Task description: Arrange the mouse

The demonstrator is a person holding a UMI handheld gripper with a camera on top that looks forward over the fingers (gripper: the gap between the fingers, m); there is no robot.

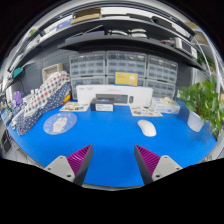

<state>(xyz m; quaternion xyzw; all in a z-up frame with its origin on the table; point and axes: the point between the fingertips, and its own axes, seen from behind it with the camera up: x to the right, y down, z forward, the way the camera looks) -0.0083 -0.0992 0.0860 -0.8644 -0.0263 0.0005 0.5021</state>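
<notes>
White mouse (147,127), oval, flat on blue mat (110,140), beyond the open fingers (79,158), ahead of the right one, long axis pointing roughly away. Untouched, well apart from gripper (112,160).

no legible text, labels on drawer cabinet (120,68) too small to read

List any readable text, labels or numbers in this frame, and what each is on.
None can be read.
White box behind the blue mat: dark marks on its front, too small.
Drawer units: a yellow label, blurred.
White mouse: no marking visible.
Gripper: open, no text on it.
</notes>
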